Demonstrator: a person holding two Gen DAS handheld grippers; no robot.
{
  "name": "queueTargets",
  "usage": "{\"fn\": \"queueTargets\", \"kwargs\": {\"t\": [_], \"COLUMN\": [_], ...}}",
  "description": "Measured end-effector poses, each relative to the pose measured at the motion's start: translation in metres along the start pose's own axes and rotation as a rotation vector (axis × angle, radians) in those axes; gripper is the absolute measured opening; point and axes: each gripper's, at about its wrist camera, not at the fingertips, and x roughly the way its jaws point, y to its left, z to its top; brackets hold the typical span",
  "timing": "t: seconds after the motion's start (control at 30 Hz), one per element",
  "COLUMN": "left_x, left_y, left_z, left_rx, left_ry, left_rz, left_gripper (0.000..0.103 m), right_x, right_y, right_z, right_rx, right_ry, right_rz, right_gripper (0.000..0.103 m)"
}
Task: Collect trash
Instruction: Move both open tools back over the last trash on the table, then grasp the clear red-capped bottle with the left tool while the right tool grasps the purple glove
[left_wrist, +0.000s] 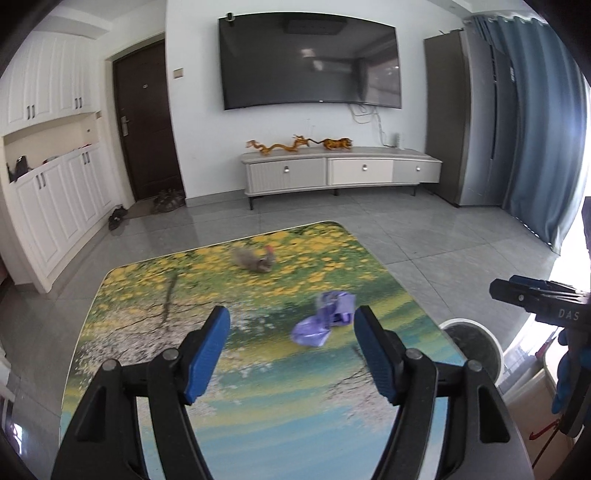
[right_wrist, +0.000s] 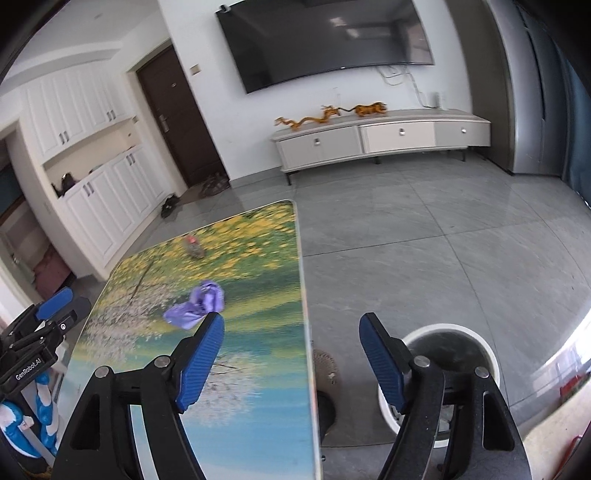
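Observation:
A crumpled purple wrapper (left_wrist: 324, 317) lies on the printed table (left_wrist: 184, 295), just beyond and between the fingers of my left gripper (left_wrist: 291, 321), which is open and empty above the table. The wrapper also shows in the right wrist view (right_wrist: 197, 305). A grey-brown crumpled scrap with a red bit (left_wrist: 255, 260) lies farther back on the table (right_wrist: 258, 350), also in the right wrist view (right_wrist: 194, 248). A white round trash bin (right_wrist: 448, 373) stands on the floor right of the table. My right gripper (right_wrist: 291, 325) is open and empty, over the table's right edge and the bin.
The bin's rim (left_wrist: 471, 345) shows at the table's right corner. My right gripper's side (left_wrist: 532, 295) appears at the far right. A TV stand (left_wrist: 340, 171), dark door (left_wrist: 146, 122) and white cabinets (left_wrist: 55, 206) line the room. Grey tiled floor (right_wrist: 443, 240) lies right of the table.

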Motion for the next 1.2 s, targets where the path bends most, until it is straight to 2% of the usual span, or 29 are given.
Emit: {"fn": "queueTargets", "kwargs": {"t": [0.1, 0.23, 0.47, 0.63, 0.83, 1.0, 1.2], "left_x": [0.000, 0.004, 0.022, 0.030, 0.054, 0.085, 0.158], "left_y": [0.013, 0.037, 0.075, 0.090, 0.092, 0.084, 0.060], "left_z": [-0.006, -0.019, -0.048, -0.055, -0.040, -0.009, 0.037], "left_rx": [-0.017, -0.058, -0.131, -0.169, -0.156, -0.123, -0.057], "left_ry": [-0.004, 0.003, 0.122, 0.147, 0.164, 0.148, 0.175], "left_rz": [0.018, -0.009, -0.023, -0.031, -0.056, -0.056, -0.066], "left_gripper": [0.068, 0.068, 0.068, 0.068, 0.070, 0.072, 0.073], "right_x": [0.004, 0.009, 0.025, 0.050, 0.088, 0.125, 0.158], "right_y": [0.014, 0.031, 0.050, 0.065, 0.081, 0.087, 0.088], "right_z": [-0.001, -0.001, -0.004, -0.003, 0.000, 0.003, 0.003], "right_rx": [-0.021, -0.052, -0.081, -0.113, -0.164, -0.172, -0.165], "right_ry": [0.009, 0.023, 0.066, 0.105, 0.147, 0.168, 0.182], "right_rz": [0.008, 0.018, 0.040, 0.081, 0.127, 0.164, 0.201], "right_gripper": [0.078, 0.079, 0.081, 0.081, 0.084, 0.084, 0.084]}}
